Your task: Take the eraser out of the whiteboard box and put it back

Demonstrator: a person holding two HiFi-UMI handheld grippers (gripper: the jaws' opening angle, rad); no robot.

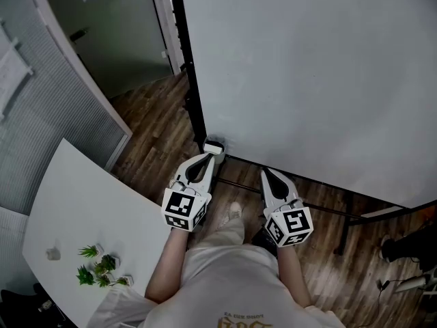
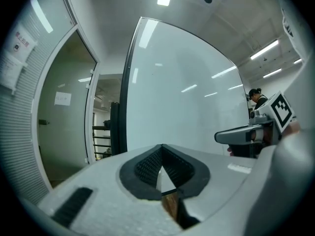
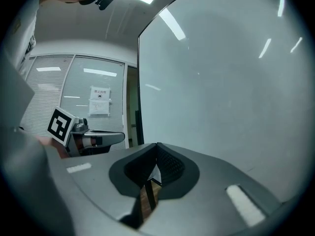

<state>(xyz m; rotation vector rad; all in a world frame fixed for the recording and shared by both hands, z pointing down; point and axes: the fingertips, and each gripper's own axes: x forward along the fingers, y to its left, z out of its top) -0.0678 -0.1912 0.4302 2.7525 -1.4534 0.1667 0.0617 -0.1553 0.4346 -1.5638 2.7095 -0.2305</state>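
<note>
Standing largest of all, the whiteboard (image 1: 307,80) is the thing to place everything by — its dark-framed left edge comes down to the wood floor (image 1: 153,125), which runs out to the left of the board and along its foot. Well to the left of the whiteboard lies a white counter (image 1: 75,203), with a few small green plants (image 1: 102,265) on the end farthest from the board. The person faces the whiteboard with a tool in each hand, both pointed at its lower left part. The left tool (image 1: 208,158) has its jaws pressed together with nothing between them; its tip is just short of the board's lower left corner. The right tool (image 1: 267,173), beside it and further along the foot of the board, is likewise closed tip to tip and empty. The whiteboard box (image 1: 214,145) — small and white — sits at that lower left corner of the whiteboard, just beyond the left tool's tip. The eraser cannot be made out; whether it lies inside the box is unclear.
</note>
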